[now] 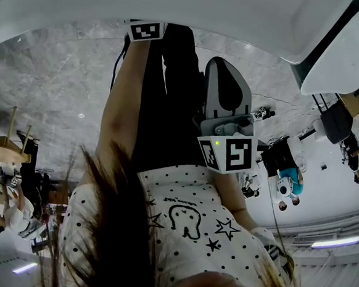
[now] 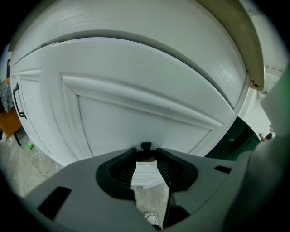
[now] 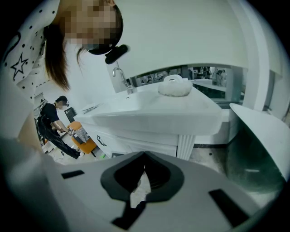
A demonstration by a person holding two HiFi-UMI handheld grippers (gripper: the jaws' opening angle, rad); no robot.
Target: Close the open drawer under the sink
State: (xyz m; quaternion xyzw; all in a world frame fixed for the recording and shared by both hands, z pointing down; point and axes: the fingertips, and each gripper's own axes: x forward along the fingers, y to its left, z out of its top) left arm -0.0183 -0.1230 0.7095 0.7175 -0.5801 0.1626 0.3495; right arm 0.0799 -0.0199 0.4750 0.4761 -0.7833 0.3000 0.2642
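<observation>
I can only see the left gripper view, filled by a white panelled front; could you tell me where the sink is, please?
Observer: The right gripper view shows the white sink, its faucet at the back left.
Operator: Is anything lying on it?
Observer: A white bundle rests on top, toward the back; what it is I cannot tell.
Operator: And the right gripper?
Observer: The right gripper has its jaws together, nothing between them.

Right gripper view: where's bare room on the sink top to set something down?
Bare: front right of the sink top, between the white bundle and the rim. Left end looks busier: the faucet stands there and a thin item lies near the edge.
</observation>
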